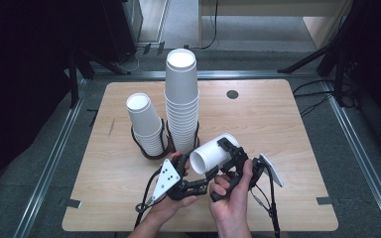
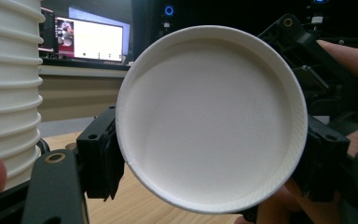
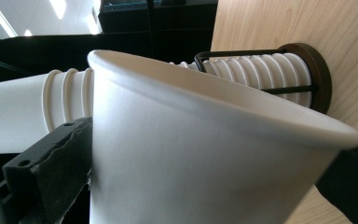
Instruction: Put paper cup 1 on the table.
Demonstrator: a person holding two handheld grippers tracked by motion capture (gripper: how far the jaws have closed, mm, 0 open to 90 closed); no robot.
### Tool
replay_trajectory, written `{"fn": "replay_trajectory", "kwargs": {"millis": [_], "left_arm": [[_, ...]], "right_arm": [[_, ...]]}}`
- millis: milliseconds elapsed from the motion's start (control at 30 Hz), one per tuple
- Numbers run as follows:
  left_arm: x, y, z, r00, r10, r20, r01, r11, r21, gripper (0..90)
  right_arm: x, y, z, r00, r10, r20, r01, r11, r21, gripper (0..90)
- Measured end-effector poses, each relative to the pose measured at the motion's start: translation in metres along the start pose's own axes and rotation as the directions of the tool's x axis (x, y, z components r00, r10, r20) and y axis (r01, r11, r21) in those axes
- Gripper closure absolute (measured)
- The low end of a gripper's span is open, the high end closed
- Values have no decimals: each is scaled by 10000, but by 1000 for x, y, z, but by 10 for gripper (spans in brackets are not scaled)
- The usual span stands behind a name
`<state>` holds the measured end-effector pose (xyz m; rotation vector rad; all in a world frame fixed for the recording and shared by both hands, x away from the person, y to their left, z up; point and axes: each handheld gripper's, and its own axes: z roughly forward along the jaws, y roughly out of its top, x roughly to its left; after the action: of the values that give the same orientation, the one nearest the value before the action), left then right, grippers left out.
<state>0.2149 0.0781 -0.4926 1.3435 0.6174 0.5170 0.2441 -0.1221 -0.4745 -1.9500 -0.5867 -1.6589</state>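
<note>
Right gripper [image 1: 226,157] clamped on a single paper cup [image 1: 213,153], held sideways above the table [image 1: 278,129].
Cup mouth faces the left gripper [image 1: 191,186]; whether that gripper's jaws are parted or closed cannot be told. Just beyond the cup stand a tall cup stack [image 1: 181,99] and a shorter stack [image 1: 146,124], each in a dark wire holder [image 1: 151,154].

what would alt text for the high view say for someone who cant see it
A person's two hands hold black grippers over a light wooden table; the right gripper clamps a single white paper cup on its side, open end toward the left gripper. Behind stand a tall stack of cups and a shorter stack in dark holders.
</note>
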Motion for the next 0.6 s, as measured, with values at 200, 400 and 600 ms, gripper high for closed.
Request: {"fn": "replay_trajectory", "kwargs": {"millis": [200, 400, 600], "left_arm": [[0, -1, 0, 10000, -6, 17, 6, 10000, 31, 239], [1, 0, 0, 10000, -16, 15, 16, 10000, 38, 239], [4, 1, -1, 9997, -200, 143, 197, 9995, 263, 218]], "right_arm": [[0, 4, 2, 9997, 222, -91, -221, 9997, 57, 0], [-2, 6, 2, 9991, 359, -226, -356, 9993, 129, 65], [-2, 5, 1, 9995, 150, -275, -151, 9999, -35, 120]]}}
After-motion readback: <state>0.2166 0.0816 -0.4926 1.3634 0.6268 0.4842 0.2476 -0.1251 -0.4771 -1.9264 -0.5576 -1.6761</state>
